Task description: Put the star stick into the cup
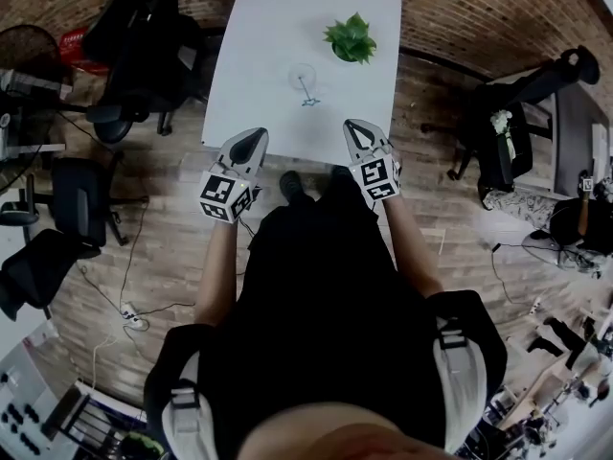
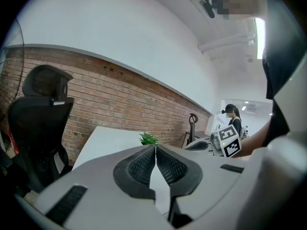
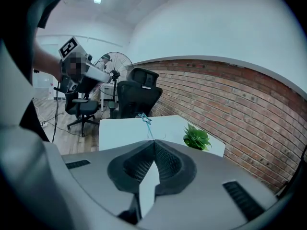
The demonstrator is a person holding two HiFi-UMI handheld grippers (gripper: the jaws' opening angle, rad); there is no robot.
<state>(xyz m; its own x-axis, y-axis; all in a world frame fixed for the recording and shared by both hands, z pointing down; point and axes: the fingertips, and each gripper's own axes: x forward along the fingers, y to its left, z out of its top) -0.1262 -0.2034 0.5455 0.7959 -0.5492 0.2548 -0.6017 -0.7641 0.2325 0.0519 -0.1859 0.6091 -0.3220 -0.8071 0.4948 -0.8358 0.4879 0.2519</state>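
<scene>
A clear cup [image 1: 302, 73] stands on the white table [image 1: 268, 27], near the middle. The thin blue star stick [image 1: 308, 94] seems to lean in it, its star end toward the table's front edge. In the right gripper view the star stick [image 3: 144, 120] rises just above the jaws, star on top. My left gripper [image 1: 251, 140] and right gripper [image 1: 359, 127] hover side by side at the table's front edge, short of the cup. Both are shut with nothing between the pads: left gripper [image 2: 155, 146], right gripper [image 3: 154, 142].
A small green potted plant [image 1: 351, 38] sits on the table, right of the cup. Black office chairs [image 1: 134, 56] stand left of the table, more furniture [image 1: 517, 132] to the right. Cables [image 1: 129, 310] lie on the wood floor. A brick wall [image 3: 240, 109] runs behind the table.
</scene>
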